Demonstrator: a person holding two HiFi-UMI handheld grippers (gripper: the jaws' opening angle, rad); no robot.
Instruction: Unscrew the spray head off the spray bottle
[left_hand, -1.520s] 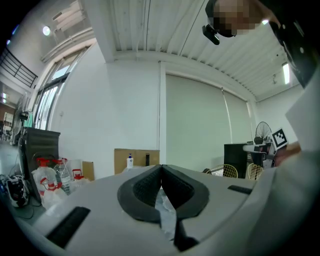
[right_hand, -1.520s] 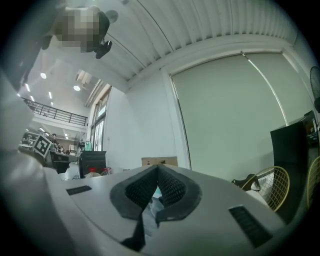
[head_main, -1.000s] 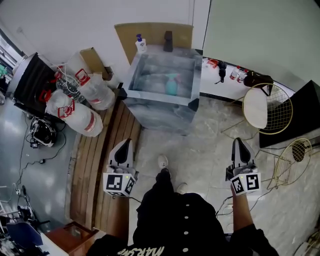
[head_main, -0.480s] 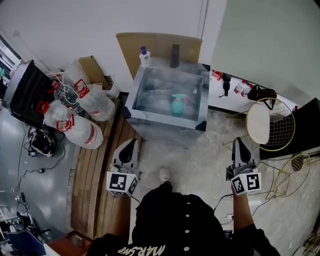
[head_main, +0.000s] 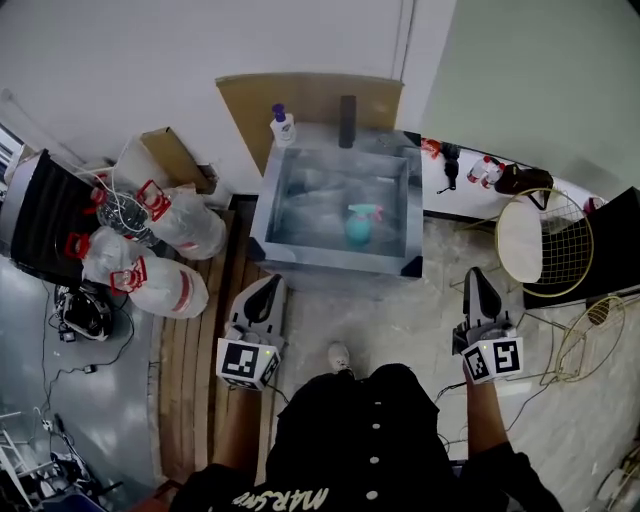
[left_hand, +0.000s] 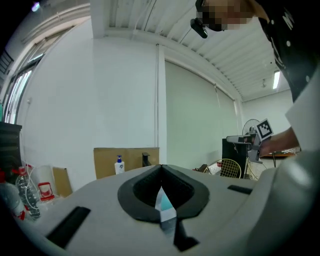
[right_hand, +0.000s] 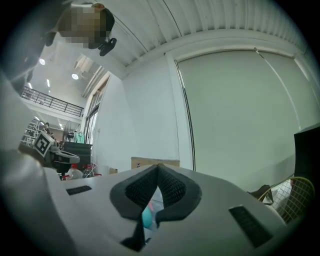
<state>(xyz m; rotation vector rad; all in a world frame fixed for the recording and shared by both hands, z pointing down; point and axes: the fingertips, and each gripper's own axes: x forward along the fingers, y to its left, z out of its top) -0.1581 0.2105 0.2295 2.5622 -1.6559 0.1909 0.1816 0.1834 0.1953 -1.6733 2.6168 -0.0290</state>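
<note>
A teal spray bottle (head_main: 359, 224) with a pink and teal spray head stands on a small metal table (head_main: 285, 245) in the head view. My left gripper (head_main: 266, 289) is shut and empty, just short of the table's near left corner. My right gripper (head_main: 479, 284) is shut too, off the table's near right corner, holding nothing. Through the closed jaws, the left gripper view shows a sliver of the teal bottle (left_hand: 162, 201). The right gripper view shows the bottle (right_hand: 148, 216) the same way.
A white pump bottle (head_main: 283, 127) and a dark upright object (head_main: 347, 107) stand at the table's far edge before a cardboard sheet (head_main: 305, 96). Large plastic water jugs (head_main: 150, 250) lie left, wire chairs (head_main: 545, 240) right. My shoe (head_main: 341, 357) is below the table.
The table and bottle have drawn nearer in the head view as I stepped forward; both grippers moved toward the table and stayed shut.
</note>
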